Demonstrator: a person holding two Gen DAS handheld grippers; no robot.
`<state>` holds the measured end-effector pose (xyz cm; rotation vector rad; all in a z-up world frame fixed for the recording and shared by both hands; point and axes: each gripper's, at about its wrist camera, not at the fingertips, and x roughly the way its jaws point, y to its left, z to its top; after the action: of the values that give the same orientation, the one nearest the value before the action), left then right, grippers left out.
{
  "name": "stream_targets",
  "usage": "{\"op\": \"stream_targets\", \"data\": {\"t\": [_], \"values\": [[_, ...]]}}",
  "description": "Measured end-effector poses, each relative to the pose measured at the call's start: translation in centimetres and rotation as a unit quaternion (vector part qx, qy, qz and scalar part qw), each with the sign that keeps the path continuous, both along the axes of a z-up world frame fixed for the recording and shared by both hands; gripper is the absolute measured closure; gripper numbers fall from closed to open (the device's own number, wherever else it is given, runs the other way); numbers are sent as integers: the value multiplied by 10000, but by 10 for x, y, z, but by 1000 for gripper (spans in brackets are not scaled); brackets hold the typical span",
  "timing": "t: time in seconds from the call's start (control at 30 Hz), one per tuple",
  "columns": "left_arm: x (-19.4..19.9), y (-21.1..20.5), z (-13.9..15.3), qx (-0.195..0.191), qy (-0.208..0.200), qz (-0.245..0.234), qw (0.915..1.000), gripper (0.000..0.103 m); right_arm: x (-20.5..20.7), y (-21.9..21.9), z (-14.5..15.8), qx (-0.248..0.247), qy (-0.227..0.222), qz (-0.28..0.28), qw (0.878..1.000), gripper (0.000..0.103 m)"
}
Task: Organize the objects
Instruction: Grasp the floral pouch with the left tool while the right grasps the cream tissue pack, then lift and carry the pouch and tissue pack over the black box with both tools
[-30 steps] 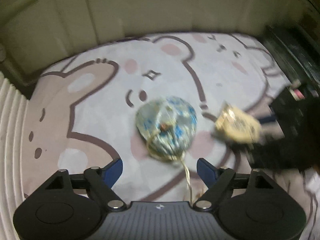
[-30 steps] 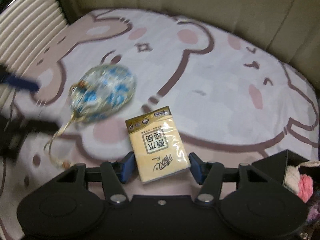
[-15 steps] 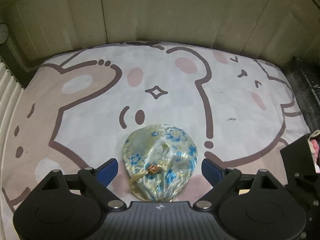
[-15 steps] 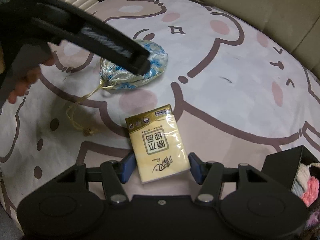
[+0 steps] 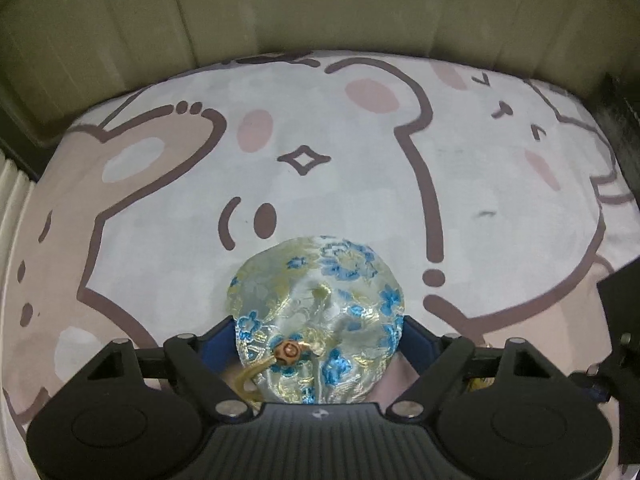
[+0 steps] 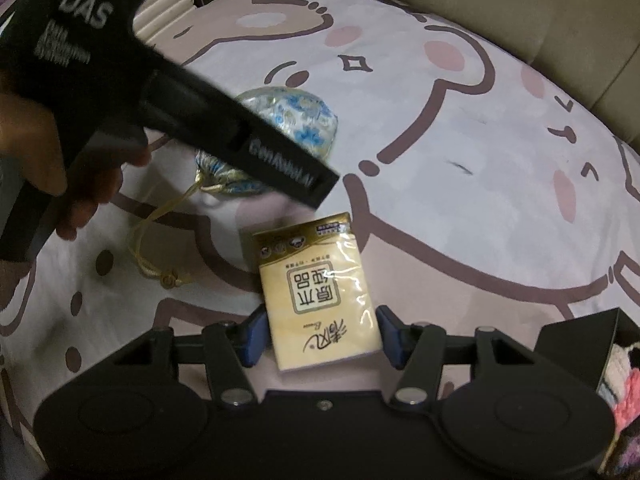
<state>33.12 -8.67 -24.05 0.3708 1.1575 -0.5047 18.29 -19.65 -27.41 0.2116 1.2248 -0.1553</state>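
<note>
A silky drawstring pouch (image 5: pixel 320 312) with blue and gold flowers lies on the bear-print cloth. My left gripper (image 5: pixel 318 340) is open, its blue fingers on either side of the pouch. The pouch also shows in the right wrist view (image 6: pixel 296 116), partly hidden by the left gripper's body (image 6: pixel 168 92); its gold cord (image 6: pixel 152 248) trails toward me. A yellow tissue pack (image 6: pixel 320 292) lies flat between the open fingers of my right gripper (image 6: pixel 318 336).
A black box (image 6: pixel 580 340) holding knitted pink and white items (image 6: pixel 624 392) stands at the right edge; its corner shows in the left wrist view (image 5: pixel 620 300). A beige cushioned backrest (image 5: pixel 320 8) borders the cloth (image 5: pixel 360 160) at the far side.
My left gripper moved forward onto the pouch, which now sits between its fingers. My right gripper stayed around the tissue pack, shifting slightly.
</note>
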Motion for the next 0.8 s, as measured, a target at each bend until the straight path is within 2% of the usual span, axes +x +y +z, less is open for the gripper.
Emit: {"op": "stream_targets", "data": {"t": [0.2,0.4,0.8], "values": [[3,5,8,-145,93,138,9998,20,-5,0,4,-125,-55,-184,9997,47],[-3,12,31,-338,-117,219,9991,20,-12,-9,20,-408,-319,-657,9965,47],[-23,28,81,-581,-585,158,9965,20,-33,-21,67,-839,-966,-1539,9798,46]]}}
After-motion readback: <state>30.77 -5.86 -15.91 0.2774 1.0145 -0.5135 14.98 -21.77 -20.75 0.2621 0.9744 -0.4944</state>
